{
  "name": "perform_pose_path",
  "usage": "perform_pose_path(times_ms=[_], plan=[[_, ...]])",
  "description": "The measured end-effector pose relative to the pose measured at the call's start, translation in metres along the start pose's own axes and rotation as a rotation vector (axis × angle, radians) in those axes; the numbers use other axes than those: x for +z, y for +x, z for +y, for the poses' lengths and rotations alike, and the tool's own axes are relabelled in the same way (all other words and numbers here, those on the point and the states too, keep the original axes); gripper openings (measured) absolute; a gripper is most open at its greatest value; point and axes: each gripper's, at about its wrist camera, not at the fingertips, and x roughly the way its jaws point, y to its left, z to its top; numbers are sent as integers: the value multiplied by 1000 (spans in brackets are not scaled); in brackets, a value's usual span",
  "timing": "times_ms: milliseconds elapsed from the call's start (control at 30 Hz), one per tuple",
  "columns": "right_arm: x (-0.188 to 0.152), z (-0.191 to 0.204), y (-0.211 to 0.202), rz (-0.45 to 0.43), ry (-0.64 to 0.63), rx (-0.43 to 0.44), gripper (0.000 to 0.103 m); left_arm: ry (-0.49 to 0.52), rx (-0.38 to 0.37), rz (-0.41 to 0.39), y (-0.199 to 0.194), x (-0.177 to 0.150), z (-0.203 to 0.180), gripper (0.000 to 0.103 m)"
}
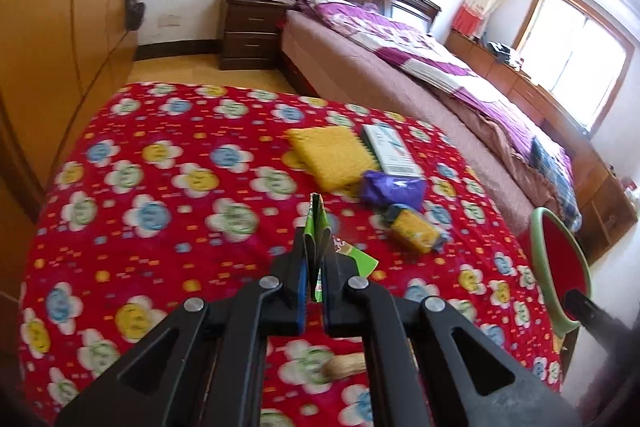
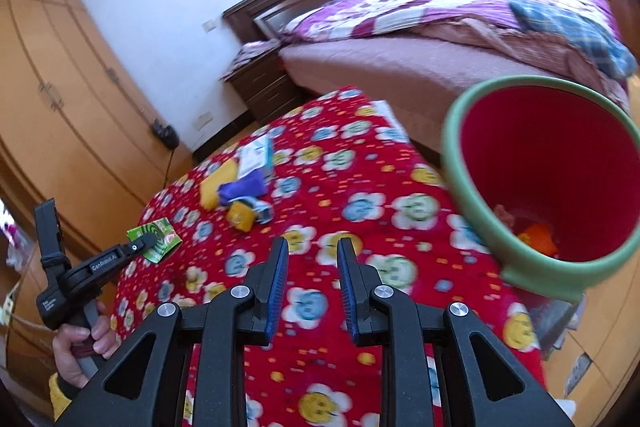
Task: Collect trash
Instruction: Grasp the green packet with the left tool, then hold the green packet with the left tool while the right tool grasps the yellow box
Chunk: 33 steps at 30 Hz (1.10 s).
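Observation:
My left gripper (image 1: 314, 239) is shut on a folded green wrapper (image 1: 316, 223), lifted a little above the red flowered cloth (image 1: 160, 227). From the right wrist view the left gripper (image 2: 149, 239) and the wrapper (image 2: 160, 231) show at the left, with a hand on the grip. My right gripper (image 2: 312, 247) hovers over the cloth, jaws partly apart with nothing between them. The red bin with a green rim (image 2: 452, 155) is close on its right, tilted in view, with orange scraps (image 2: 536, 239) inside. In the left wrist view the bin (image 1: 538, 227) is at the right edge.
On the cloth lie a purple bag (image 1: 394, 187), a yellow and blue packet (image 1: 414, 231), a yellow pad (image 1: 332, 157) and a white box (image 1: 390, 149). A tan object (image 1: 344, 367) lies under my left gripper. A bed (image 1: 400, 75), a nightstand (image 1: 248, 31) and wardrobes (image 1: 60, 47) surround the table.

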Motion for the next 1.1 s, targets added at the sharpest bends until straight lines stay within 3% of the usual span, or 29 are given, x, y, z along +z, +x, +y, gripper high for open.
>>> perform_pose_path(times_ms=[133,467,633,900,1100], plan=[[6,22,25,37,-48,26,25,-23,45,-23,-7,-2,23,4],[21,72,100,141,-213,64,25,-82,33,-26,-3,-3,47,4],[26,85,132,184,-298,44,34,-81,18,-7,7,-6,46,4],[27,95,160,231,-386,24,35,-72,15,-9,7,-9,40,3],[20,103,164,216,-428,-15,35,-84,4,-16,-1,-11,43,4]])
